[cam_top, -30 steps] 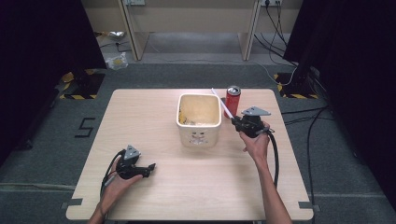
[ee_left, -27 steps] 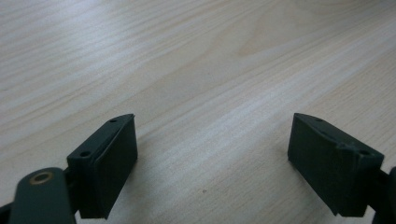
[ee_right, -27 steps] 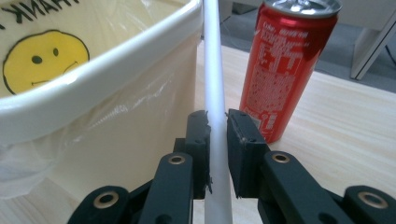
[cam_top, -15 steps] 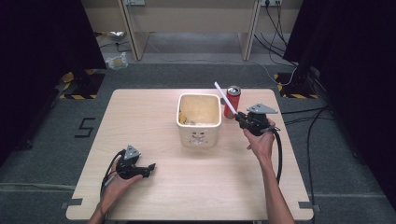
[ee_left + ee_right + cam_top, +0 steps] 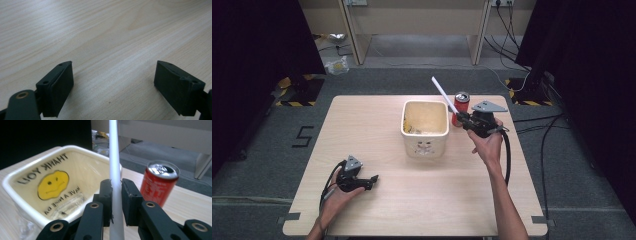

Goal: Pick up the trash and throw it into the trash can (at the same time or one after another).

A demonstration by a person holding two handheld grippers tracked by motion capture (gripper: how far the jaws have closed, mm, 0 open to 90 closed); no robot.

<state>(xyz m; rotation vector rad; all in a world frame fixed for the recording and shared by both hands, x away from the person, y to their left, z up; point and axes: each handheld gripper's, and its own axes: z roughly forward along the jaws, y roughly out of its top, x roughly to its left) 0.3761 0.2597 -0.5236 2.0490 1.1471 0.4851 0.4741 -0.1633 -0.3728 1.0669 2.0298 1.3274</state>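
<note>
The right gripper (image 5: 115, 202) has its 2 black jaws pressed together on a long white plastic straw (image 5: 114, 160), pinching it low on its length so that most of the straw stands out beyond the pads; seen from above, that gripper (image 5: 463, 118) hangs off the table with the straw (image 5: 444, 95) slanting up and away over the far right corner of the tub. A grip that low looks chosen to leave a long free end to aim, and my guess is the straw is meant for the red aluminium drink can (image 5: 159, 183), which stands upright with its opened top showing, just beside the gripper and a little beyond it. To the other side sits the square cream plastic tub (image 5: 30, 195), lined with a clear bag printed with a yellow smiley face, its rim close under the jaws. On the near left of the pale wooden table (image 5: 377, 112), well apart from all this, the left gripper (image 5: 113, 82) rests low, jaws spread wide with nothing between them, apparently parked.
</note>
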